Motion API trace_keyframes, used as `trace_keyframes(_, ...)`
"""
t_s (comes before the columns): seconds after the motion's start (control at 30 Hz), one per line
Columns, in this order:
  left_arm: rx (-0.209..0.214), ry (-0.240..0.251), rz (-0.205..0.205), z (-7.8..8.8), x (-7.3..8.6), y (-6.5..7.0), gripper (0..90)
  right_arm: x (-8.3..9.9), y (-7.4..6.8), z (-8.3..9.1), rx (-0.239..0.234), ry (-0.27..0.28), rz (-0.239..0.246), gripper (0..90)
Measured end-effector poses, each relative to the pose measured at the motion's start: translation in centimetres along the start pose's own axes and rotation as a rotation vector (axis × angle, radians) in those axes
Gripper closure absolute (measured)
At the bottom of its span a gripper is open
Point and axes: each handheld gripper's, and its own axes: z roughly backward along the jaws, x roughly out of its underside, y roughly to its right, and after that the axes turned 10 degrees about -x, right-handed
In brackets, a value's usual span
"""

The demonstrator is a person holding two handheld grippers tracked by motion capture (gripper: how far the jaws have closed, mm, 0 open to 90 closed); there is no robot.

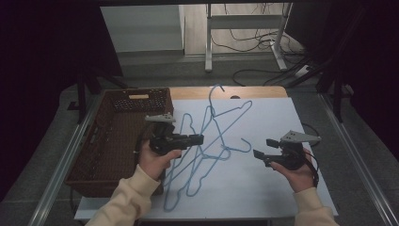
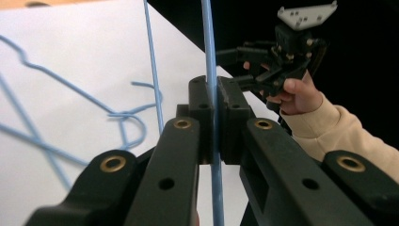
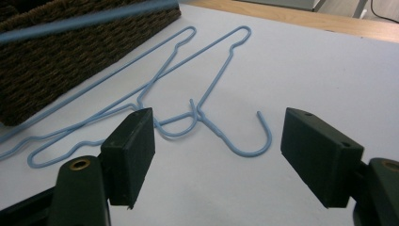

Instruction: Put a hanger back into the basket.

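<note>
Blue wire hangers (image 1: 207, 141): one raised, clamped in my left gripper (image 2: 214, 117); others lying tangled on the white sheet (image 1: 263, 183).

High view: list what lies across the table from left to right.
Brown woven basket → left gripper, shut on a blue wire hanger → loose blue wire hangers on the white sheet → open right gripper.

White-topped table (image 1: 277, 122), wicker basket (image 1: 117, 136) at its left edge, blue wire hangers (image 3: 207, 113) lying tangled ahead of the right gripper (image 1: 263, 153).
</note>
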Motion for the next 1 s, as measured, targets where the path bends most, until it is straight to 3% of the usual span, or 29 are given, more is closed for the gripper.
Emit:
trace_keyframes(0.07,-0.006,0.025,0.011,1.8,0.0,-1.0,86.1,0.0,0.0,-0.1,-0.002,-0.007,-0.004,26.6)
trace_keyframes(0.33,-0.044,0.081,0.041,5.7,0.3,-3.3,86.1,0.2,0.1,-0.6,-0.01,-0.04,-0.012,25.9)
trace_keyframes(0.47,-0.055,0.099,0.069,7.0,0.5,-4.4,86.1,0.3,0.2,-0.8,-0.012,-0.055,-0.015,25.2)
trace_keyframes(1.0,-0.151,0.135,0.102,11.1,1.6,-8.6,86.1,0.6,0.4,-1.4,-0.007,-0.106,-0.033,23.9)
